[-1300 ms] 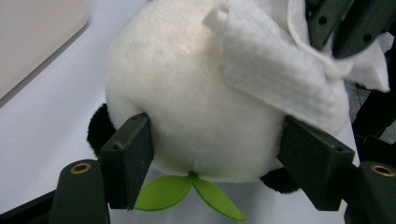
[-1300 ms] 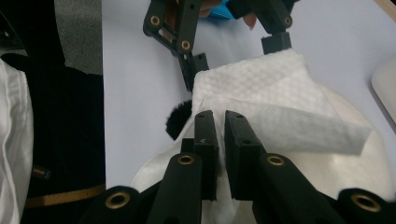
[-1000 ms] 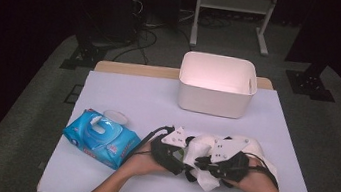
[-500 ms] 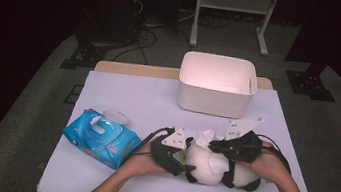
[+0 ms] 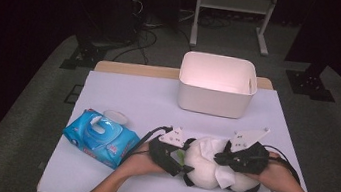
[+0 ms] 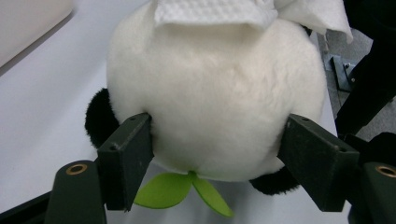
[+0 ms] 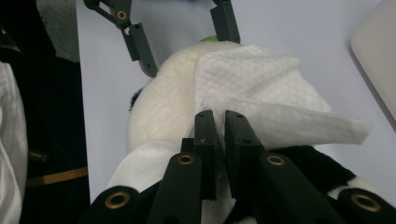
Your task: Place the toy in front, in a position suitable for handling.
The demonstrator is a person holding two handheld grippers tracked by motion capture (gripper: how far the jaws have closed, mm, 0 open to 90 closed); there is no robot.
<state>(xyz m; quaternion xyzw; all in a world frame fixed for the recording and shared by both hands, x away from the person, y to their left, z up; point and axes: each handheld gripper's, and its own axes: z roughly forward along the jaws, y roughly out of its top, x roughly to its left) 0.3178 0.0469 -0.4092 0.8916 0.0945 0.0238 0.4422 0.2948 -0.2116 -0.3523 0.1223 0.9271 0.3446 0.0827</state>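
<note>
A white and black panda plush (image 5: 200,173) lies on the white table near the front edge. My left gripper (image 5: 183,164) grips it from the left; in the left gripper view both pads press into the white fur of the plush (image 6: 215,88), with a green leaf (image 6: 173,189) below. My right gripper (image 5: 222,159) comes from the right, shut on a white wet wipe (image 5: 217,147) draped over the plush's top. In the right gripper view its jaws (image 7: 222,122) pinch the wipe (image 7: 261,98) against the plush (image 7: 163,102), and the left gripper (image 7: 187,42) shows beyond.
A blue pack of wet wipes (image 5: 102,137) with its lid flipped up lies at the front left. A white rectangular bin (image 5: 215,84) stands at the back middle. The white table (image 5: 128,95) is bare between them. Dark floor and stands surround the table.
My right gripper has shifted with the wipe from the plush's front side up over its top, a little farther from me. The left gripper and the plush have stayed put.
</note>
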